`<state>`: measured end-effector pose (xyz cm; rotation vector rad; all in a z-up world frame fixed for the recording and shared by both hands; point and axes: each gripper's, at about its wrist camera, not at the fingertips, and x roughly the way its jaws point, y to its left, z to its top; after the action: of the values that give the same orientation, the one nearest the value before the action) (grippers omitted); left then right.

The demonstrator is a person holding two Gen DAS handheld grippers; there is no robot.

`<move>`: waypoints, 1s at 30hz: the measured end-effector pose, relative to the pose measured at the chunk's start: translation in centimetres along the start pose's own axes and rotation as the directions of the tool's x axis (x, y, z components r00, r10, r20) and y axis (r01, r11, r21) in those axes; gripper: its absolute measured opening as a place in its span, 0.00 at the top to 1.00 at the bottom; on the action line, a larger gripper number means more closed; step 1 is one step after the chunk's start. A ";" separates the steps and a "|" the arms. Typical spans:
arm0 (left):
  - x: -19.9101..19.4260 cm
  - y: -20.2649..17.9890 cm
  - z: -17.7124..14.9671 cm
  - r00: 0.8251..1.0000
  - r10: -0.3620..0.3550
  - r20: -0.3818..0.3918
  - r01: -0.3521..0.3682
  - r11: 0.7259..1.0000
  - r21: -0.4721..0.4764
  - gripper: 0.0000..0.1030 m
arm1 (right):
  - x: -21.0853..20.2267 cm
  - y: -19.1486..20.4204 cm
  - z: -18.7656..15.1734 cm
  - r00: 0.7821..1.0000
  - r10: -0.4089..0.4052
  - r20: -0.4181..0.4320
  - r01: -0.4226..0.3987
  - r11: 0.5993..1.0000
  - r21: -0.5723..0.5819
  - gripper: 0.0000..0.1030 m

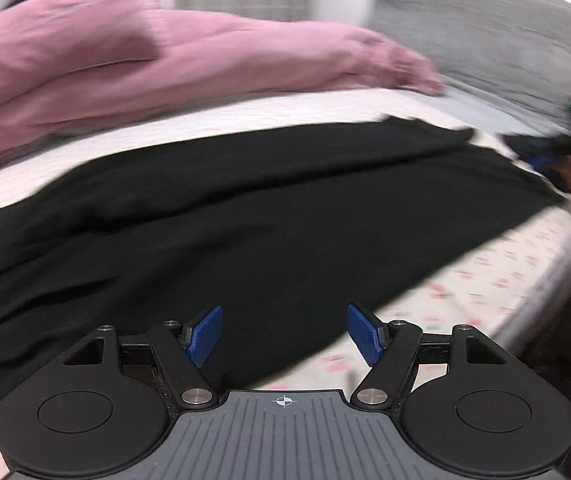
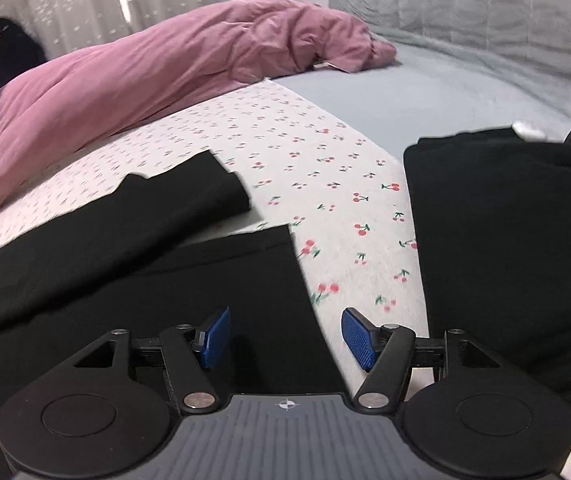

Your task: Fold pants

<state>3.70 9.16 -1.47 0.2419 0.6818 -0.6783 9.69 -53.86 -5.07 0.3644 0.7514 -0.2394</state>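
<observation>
Black pants (image 1: pixel 245 216) lie spread flat across the bed, reaching from the left edge to the far right. My left gripper (image 1: pixel 284 334) is open and empty, just above their near edge. In the right wrist view the two leg ends (image 2: pixel 189 216) lie side by side on the cherry-print sheet (image 2: pixel 325 184). My right gripper (image 2: pixel 285 336) is open and empty, over the hem of the nearer leg. The right gripper also shows in the left wrist view (image 1: pixel 553 152) at the far right, blurred.
A pink duvet (image 1: pixel 125 68) is bunched along the far side of the bed. A grey pillow (image 1: pixel 505 32) lies at the back right. A second black folded garment (image 2: pixel 505 240) lies on the right. The bed edge (image 1: pixel 557 280) runs along the right.
</observation>
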 end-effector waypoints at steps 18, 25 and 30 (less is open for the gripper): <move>6.3 -4.9 1.3 0.956 -0.278 -0.090 0.283 0.957 0.054 0.33 | 5.2 3.6 3.0 0.994 -0.093 0.056 0.103 0.972 -0.213 0.96; 5.9 -4.0 3.1 0.957 -0.265 -0.118 0.270 0.962 0.032 0.32 | 4.2 4.4 4.4 0.987 -0.149 0.060 0.159 0.957 -0.243 0.67; 5.7 -1.3 7.5 0.981 -0.189 -0.049 0.189 0.982 0.000 0.27 | 2.9 4.1 6.6 0.992 -0.087 0.090 0.104 0.974 -0.202 0.43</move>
<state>9.84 2.17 0.49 0.2000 0.7562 -0.8576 17.23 -53.00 -1.70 0.1206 0.7075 -0.2623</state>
